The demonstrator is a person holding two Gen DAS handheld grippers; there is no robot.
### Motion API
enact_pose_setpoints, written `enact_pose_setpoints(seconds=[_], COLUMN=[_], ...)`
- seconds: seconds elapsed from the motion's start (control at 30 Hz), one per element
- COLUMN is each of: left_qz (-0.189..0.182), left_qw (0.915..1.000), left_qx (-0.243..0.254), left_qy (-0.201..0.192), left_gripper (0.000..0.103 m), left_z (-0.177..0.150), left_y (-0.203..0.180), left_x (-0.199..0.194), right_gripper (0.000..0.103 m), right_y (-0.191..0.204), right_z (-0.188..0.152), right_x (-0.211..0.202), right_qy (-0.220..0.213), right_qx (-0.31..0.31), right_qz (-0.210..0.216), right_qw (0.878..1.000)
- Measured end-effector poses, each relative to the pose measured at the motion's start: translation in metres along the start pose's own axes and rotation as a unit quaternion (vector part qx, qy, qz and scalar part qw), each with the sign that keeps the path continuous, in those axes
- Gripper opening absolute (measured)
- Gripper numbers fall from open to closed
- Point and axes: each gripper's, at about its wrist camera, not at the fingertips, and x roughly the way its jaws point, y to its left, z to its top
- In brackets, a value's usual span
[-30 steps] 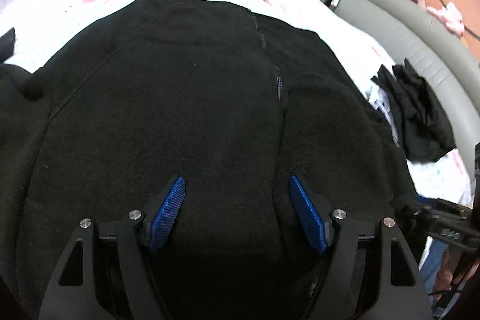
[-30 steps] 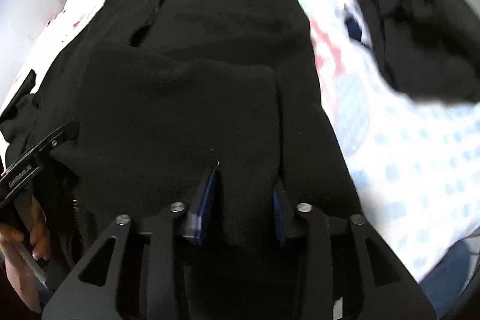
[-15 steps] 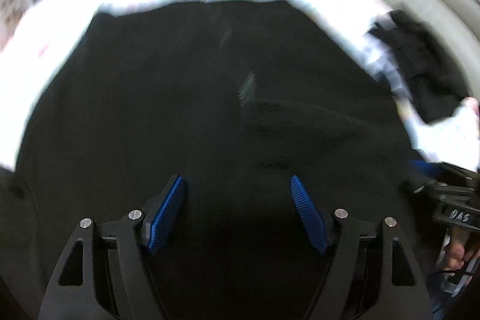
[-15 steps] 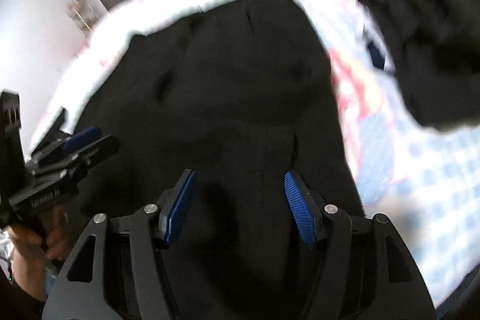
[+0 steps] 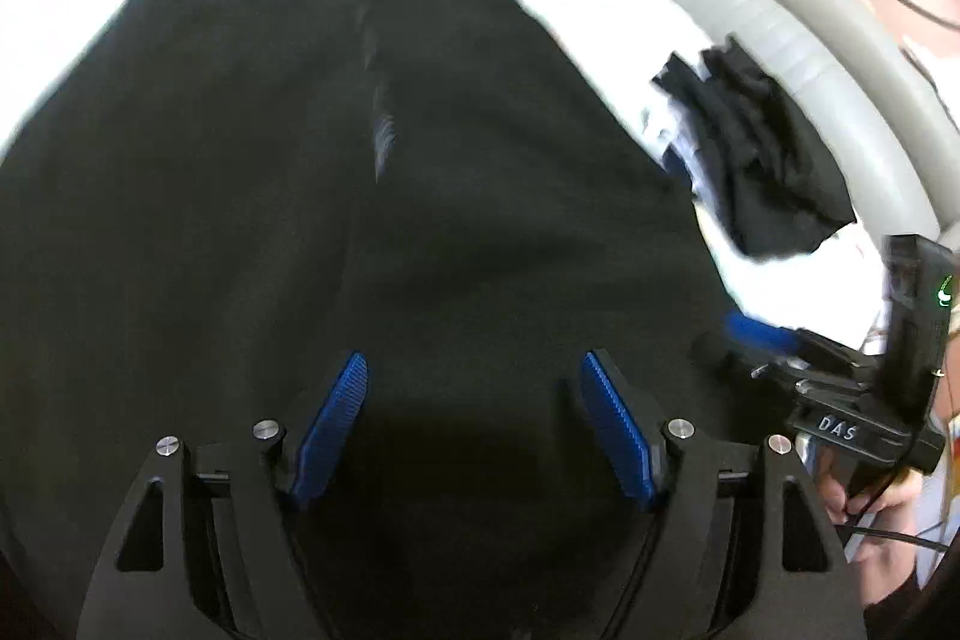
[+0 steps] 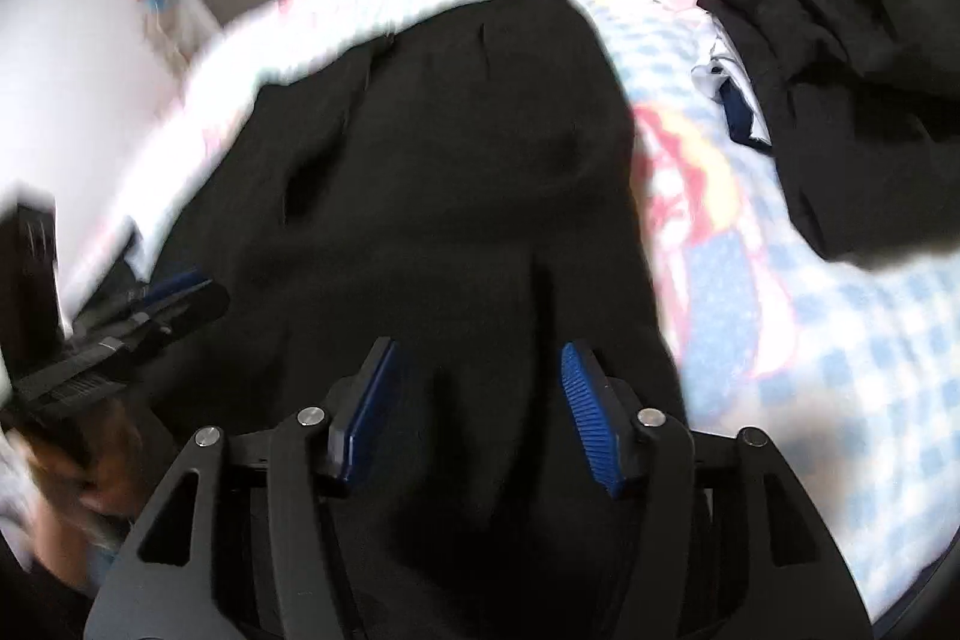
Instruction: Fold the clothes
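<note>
Both pairs of jaws stand apart with nothing pinched: the left gripper [image 5: 474, 424] is spread wide over the black fleece jacket [image 5: 372, 232], while the right gripper [image 6: 474, 394] is partway apart and opening, its blue pads [image 6: 585, 418] clear of the cloth between them. Beneath them the jacket lies flat on the bed [image 6: 840, 370], its far hem toward the bed's far edge and its zip running down the middle. Further out, a crumpled pile of dark clothes [image 6: 840, 100] sits well apart toward the bed's right edge, by a grey padded bed frame [image 5: 810, 40].
</note>
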Motion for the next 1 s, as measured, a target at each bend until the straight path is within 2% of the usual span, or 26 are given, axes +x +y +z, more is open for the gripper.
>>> enact_pose_setpoints(seconds=[0.03, 0.07, 0.17, 0.27, 0.37, 0.43, 0.5, 0.53, 0.6, 0.63, 0.7, 0.73, 0.8, 0.9, 1.0], left_qz=[0.046, 0.059, 0.072, 0.062, 0.027, 0.021, 0.028, 0.042, 0.099, 0.115, 0.098, 0.092, 0.085, 0.072, 0.063], left_qw=[0.9988, 0.9981, 0.9964, 0.9951, 0.9968, 0.9977, 0.9976, 0.9976, 0.9950, 0.9934, 0.9932, 0.9938, 0.9960, 0.9944, 0.9958], left_qx=[0.016, 0.016, -0.041, -0.051, -0.023, -0.005, 0.013, 0.015, 0.005, -0.005, -0.057, -0.059, -0.027, 0.036, 0.049], left_qy=[-0.002, -0.009, -0.021, -0.058, -0.071, -0.064, -0.063, -0.054, -0.012, 0.005, 0.025, 0.020, -0.012, -0.068, -0.045], left_gripper=[0.075, 0.075, 0.075, 0.074, 0.074, 0.074, 0.074, 0.074, 0.074, 0.074, 0.070, 0.066, 0.066, 0.069, 0.069], left_z=[-0.013, -0.021, -0.032, -0.042, -0.043, -0.040, -0.034, -0.033, -0.041, -0.043, -0.046, -0.046, -0.041, -0.030, -0.020], left_y=[0.004, 0.009, 0.022, 0.011, -0.011, -0.025, -0.036, -0.037, -0.030, -0.024, -0.012, -0.018, -0.041, -0.077, -0.083], left_x=[-0.003, -0.009, -0.036, -0.064, -0.066, -0.058, -0.050, -0.047, -0.041, -0.038, -0.043, -0.051, -0.067, -0.080, -0.055], right_gripper=[0.056, 0.056, 0.057, 0.059, 0.061, 0.063, 0.065, 0.067, 0.065, 0.058, 0.054, 0.060, 0.068, 0.067, 0.067], right_y=[-0.003, -0.006, -0.015, -0.010, 0.000, 0.010, 0.020, 0.024, 0.020, 0.016, 0.004, -0.003, -0.018, -0.014, 0.002], right_z=[-0.008, -0.015, -0.028, -0.020, -0.027, -0.028, -0.032, -0.033, -0.035, -0.035, -0.034, -0.034, -0.035, -0.028, -0.018], right_x=[-0.004, -0.008, -0.014, -0.026, -0.045, -0.041, -0.031, -0.025, -0.022, -0.023, -0.034, -0.045, -0.067, -0.065, -0.044], right_qy=[-0.002, -0.004, 0.001, -0.011, -0.024, -0.019, -0.009, -0.006, 0.002, 0.003, -0.013, -0.031, -0.067, -0.058, -0.036], right_qx=[-0.002, -0.003, 0.000, 0.014, 0.025, 0.026, 0.016, 0.009, -0.003, -0.004, 0.006, 0.015, 0.034, 0.031, 0.015], right_qz=[-0.006, -0.009, -0.025, -0.021, 0.050, 0.077, 0.073, 0.065, 0.041, 0.025, 0.003, -0.001, -0.007, 0.016, 0.043], right_qw=[1.000, 1.000, 1.000, 1.000, 0.998, 0.996, 0.997, 0.998, 0.999, 1.000, 1.000, 0.999, 0.997, 0.998, 0.998])
